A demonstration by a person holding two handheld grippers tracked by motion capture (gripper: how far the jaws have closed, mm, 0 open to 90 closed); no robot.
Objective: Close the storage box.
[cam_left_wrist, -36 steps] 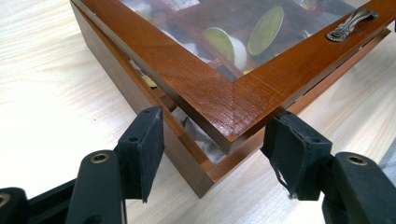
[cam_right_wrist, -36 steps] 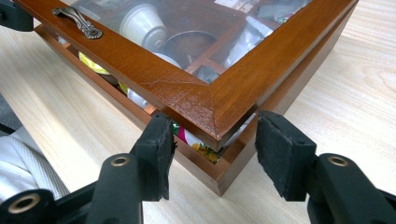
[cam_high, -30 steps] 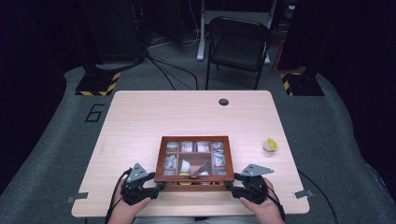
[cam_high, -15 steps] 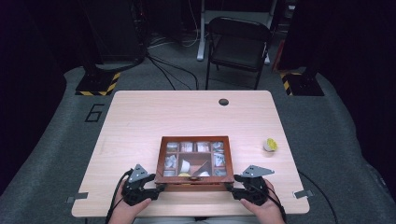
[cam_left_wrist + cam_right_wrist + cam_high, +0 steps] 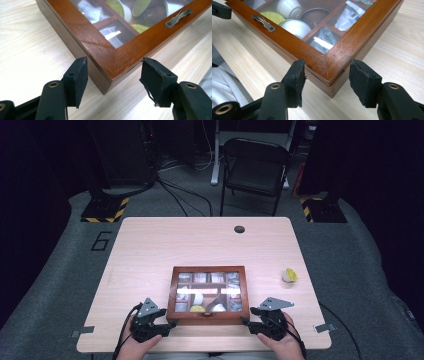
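While each gripper brackets a near corner of the wooden box, the step in hand appears to be squaring or steadying it on the bench, lid shut. The box sits toward six o'clock of the bench centre, a yellow capsule at its three o'clock. Left gripper: fingers spread, corner between them, apparently clear of the wood. Right gripper: fingers likewise spread astride its corner, contact not evident. Next move likely calls for closing evenly, or shifting to the metal handle.

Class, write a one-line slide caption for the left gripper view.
Left gripper straddles a corner of the glass-lidded wooden box, jaws open.
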